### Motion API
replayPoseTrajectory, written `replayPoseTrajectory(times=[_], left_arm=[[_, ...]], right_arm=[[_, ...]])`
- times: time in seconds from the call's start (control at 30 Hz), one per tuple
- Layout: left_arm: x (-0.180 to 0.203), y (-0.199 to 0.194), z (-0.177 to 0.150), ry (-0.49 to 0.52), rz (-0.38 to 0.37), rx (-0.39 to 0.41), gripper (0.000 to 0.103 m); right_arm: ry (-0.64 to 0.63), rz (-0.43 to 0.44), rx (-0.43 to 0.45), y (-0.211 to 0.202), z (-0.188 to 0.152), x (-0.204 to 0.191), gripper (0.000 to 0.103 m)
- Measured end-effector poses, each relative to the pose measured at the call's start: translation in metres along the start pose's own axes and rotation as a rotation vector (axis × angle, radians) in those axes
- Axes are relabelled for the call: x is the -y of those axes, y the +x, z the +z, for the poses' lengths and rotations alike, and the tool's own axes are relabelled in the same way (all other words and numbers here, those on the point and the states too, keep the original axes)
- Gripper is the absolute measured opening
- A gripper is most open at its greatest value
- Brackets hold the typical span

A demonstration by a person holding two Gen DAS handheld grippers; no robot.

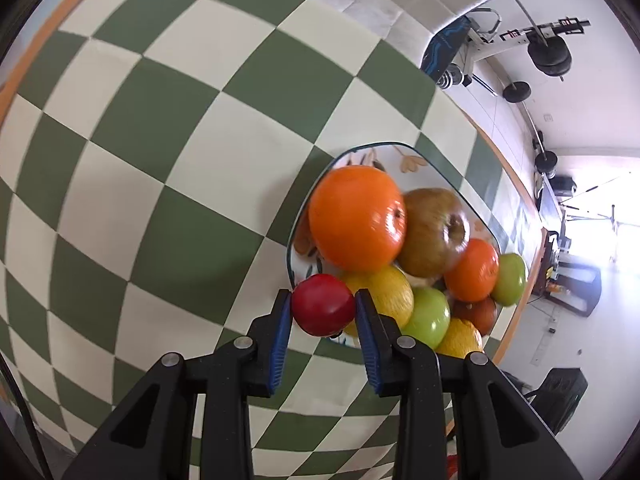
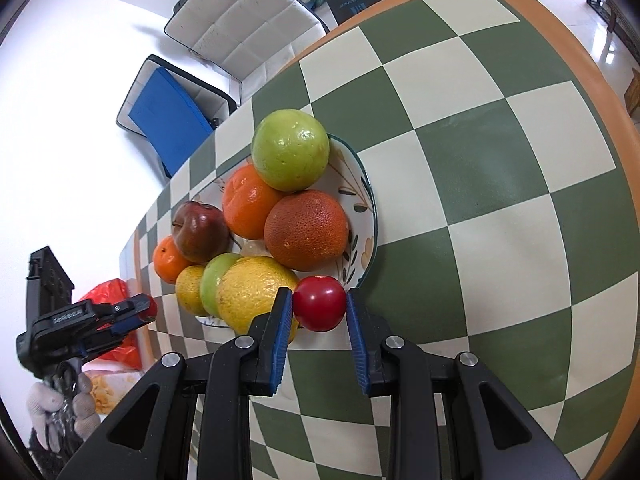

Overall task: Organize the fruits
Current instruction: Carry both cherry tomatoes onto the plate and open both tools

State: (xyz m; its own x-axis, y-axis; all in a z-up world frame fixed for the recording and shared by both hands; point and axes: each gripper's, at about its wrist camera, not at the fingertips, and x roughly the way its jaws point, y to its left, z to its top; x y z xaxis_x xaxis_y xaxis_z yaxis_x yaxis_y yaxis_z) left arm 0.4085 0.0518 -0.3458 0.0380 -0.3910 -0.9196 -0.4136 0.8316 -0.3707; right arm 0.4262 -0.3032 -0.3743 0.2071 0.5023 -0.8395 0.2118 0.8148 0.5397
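A green-and-cream checkered table (image 2: 500, 184) – orange-edged – carries one floral plate (image 2: 366, 216) piled with fruit.

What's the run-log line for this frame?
task: organize fruits | left gripper: shut on small red fruit, near plate rim | right gripper: shut on second red fruit, beside plate | plate: fruit pile

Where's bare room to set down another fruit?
The open checkered tablecloth is free on the plate's side away from the chair, out to the orange table edge. The plate itself is crowded, heaped with fruits.
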Motion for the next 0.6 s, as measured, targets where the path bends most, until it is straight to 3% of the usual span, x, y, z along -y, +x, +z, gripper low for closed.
replayPoseTrajectory(times=[0.27, 0.37, 0.5, 0.53, 0.57, 0.6], left_arm=[[0.003, 0.012, 0.009, 0.009, 0.003, -0.023, 0.031], [0.005, 0.008, 0.008, 0.033, 0.042, -0.012, 0.034], [0.012, 0.001, 0.006, 0.099, 0.139, 0.025, 0.047], [0.013, -0.002, 0.005, 0.111, 0.156, 0.034, 0.049], [0.015, -0.005, 0.004, 0.125, 0.178, 0.048, 0.059], [0.017, -0.006, 0.002, 0.139, 0.194, 0.06, 0.069]], right_arm=[[0.013, -0.023, -0.028, 0.016, 0.001, 0.001, 0.03], [0.008, -0.021, -0.024, 0.021, 0.002, -0.001, 0.031], [0.03, -0.028, -0.032, 0.021, 0.002, 0.0, 0.035], [0.034, -0.039, -0.033, 0.019, 0.002, 0.001, 0.043], [0.035, -0.053, -0.024, 0.016, 0.001, 0.001, 0.053], [0.032, -0.062, -0.018, 0.013, 0.001, 0.0, 0.056]])
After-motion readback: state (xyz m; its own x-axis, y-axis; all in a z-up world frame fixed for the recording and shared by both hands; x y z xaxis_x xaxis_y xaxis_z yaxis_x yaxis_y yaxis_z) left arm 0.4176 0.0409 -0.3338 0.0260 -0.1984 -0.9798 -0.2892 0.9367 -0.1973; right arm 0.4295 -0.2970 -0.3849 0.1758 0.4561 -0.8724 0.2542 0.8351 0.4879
